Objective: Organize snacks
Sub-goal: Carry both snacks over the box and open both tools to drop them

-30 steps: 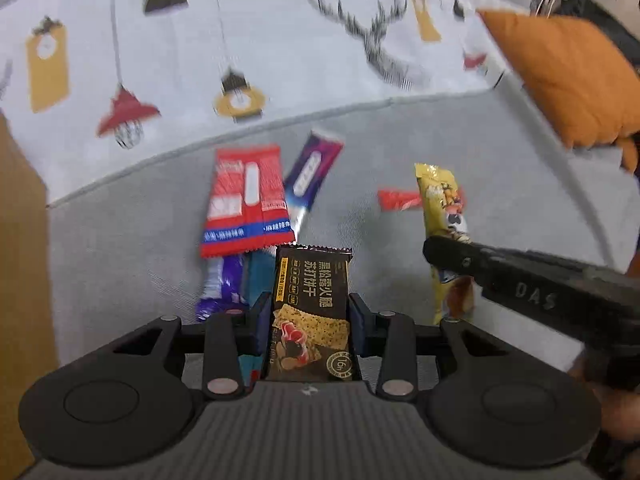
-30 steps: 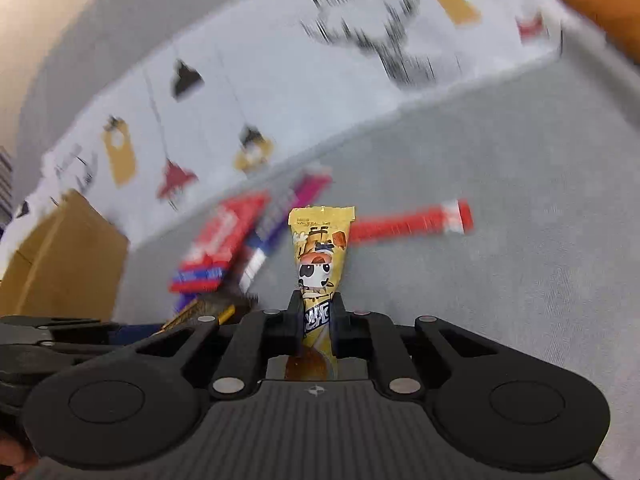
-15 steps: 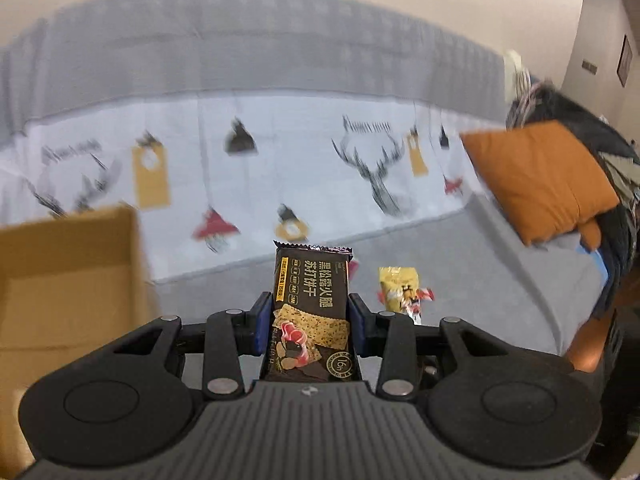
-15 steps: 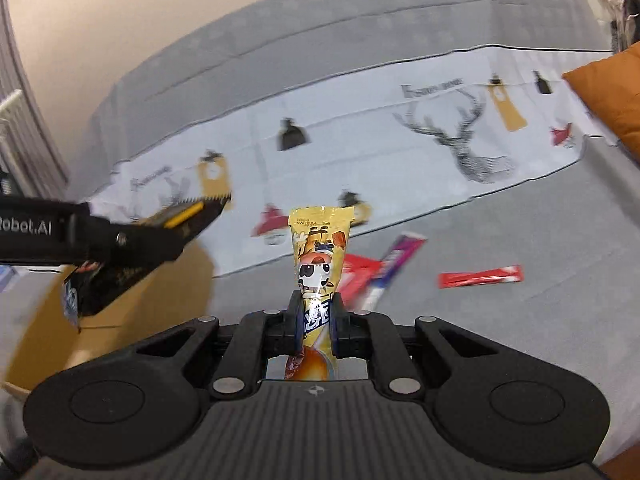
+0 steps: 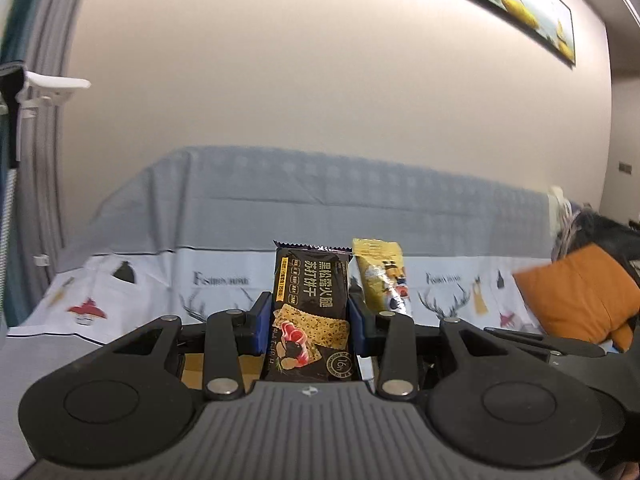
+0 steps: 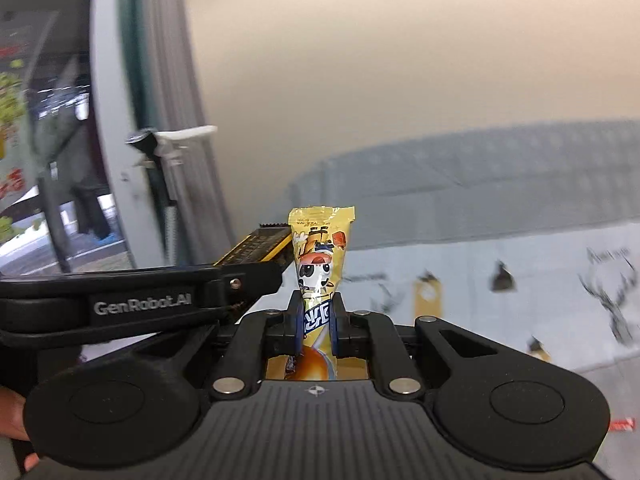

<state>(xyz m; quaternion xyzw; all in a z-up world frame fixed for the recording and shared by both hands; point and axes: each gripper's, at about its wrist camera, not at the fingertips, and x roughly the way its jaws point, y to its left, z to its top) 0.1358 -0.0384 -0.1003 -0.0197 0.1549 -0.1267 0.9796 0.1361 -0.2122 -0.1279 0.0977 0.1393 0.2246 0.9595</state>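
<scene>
My left gripper point(image 5: 310, 322) is shut on a black cracker packet point(image 5: 310, 304) held upright. My right gripper point(image 6: 318, 322) is shut on a yellow cartoon snack packet point(image 6: 320, 256), also upright. The yellow packet also shows in the left wrist view point(image 5: 380, 276), just right of the black one. The left gripper and the black packet's edge point(image 6: 256, 250) show in the right wrist view, close on the left. Brown cardboard point(image 5: 200, 368) shows under the left fingers and under the right fingers point(image 6: 352, 368). Both grippers are raised and tilted up toward the wall.
A grey sofa back point(image 5: 320, 200) with a white printed cloth point(image 5: 120, 300) lies ahead. An orange cushion point(image 5: 580, 296) is at the right. A red stick snack point(image 6: 622, 424) lies at the right edge. A window and curtain point(image 6: 120, 120) stand at the left.
Both grippers have lifted and tilted upward with their packets. The snacks on the sofa seat and the open box have dropped out of view. The two grippers came closer together.
</scene>
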